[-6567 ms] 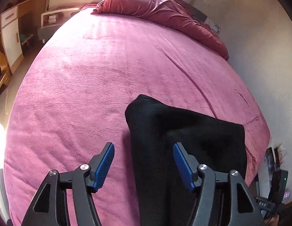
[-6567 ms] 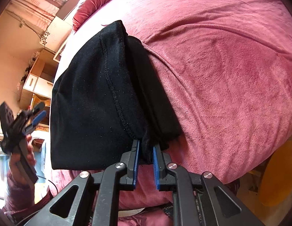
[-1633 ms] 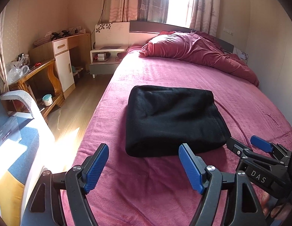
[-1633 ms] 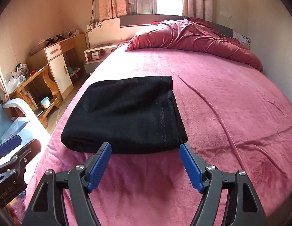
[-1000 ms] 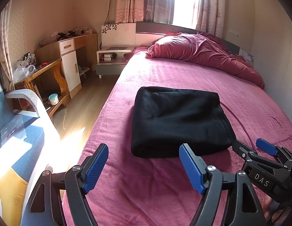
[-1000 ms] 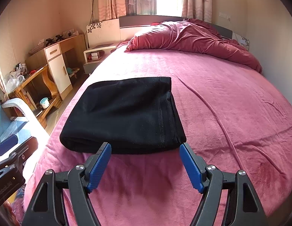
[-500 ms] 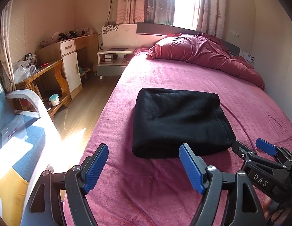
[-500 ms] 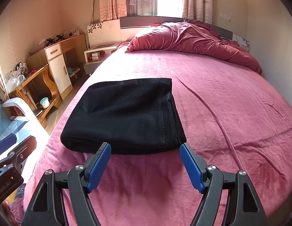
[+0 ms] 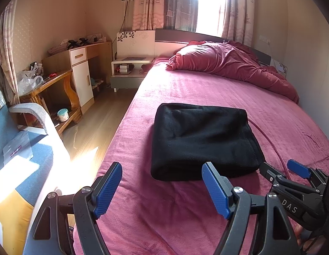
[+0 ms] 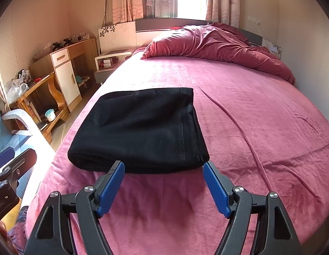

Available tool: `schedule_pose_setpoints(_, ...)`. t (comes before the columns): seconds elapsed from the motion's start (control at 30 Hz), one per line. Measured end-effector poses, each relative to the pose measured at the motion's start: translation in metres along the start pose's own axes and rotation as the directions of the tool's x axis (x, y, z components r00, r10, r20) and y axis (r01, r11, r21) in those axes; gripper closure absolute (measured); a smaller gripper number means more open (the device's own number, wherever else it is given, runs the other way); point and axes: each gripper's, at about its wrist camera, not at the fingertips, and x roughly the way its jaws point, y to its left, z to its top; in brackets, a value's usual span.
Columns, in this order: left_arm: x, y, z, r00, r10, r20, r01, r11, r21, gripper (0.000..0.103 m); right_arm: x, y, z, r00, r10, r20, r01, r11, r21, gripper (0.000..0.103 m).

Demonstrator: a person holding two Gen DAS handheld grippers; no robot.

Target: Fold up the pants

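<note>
black pants (image 10: pixel 141 127) — folded, flat on bed (image 10: pixel 260 110)

window (image 9: pixel 209 4): sunlit, curtained | floor (image 9: pixel 96 125): wood (sun patch) | desk (image 9: pixel 79 72): left wall

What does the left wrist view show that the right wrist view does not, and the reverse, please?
Only the left wrist view shows the open left gripper up close and both fingers of the right gripper. Only the right wrist view shows the open right gripper up close, with the stitched hem along the trousers' right side. Both show the folded black pants lying free on the pink bed.
</note>
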Motion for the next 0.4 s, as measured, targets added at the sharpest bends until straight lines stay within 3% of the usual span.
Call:
schedule_pose_setpoints(0.2,0.0037,0.0003,-0.0006,1.0,-0.01,-0.016,0.01,1.0,-0.005,0.024,0.0021,-0.0018,-0.0012,1.0,-0.001,-0.01,0.001,1.0,-0.005,0.026)
schedule_pose_setpoints(0.4,0.0046,0.0017,-0.001,1.0,-0.024,-0.006,0.024,1.0,-0.013,0.031,0.008,-0.0067,-0.005,1.0,-0.001,-0.029,0.001,1.0,0.008,0.026)
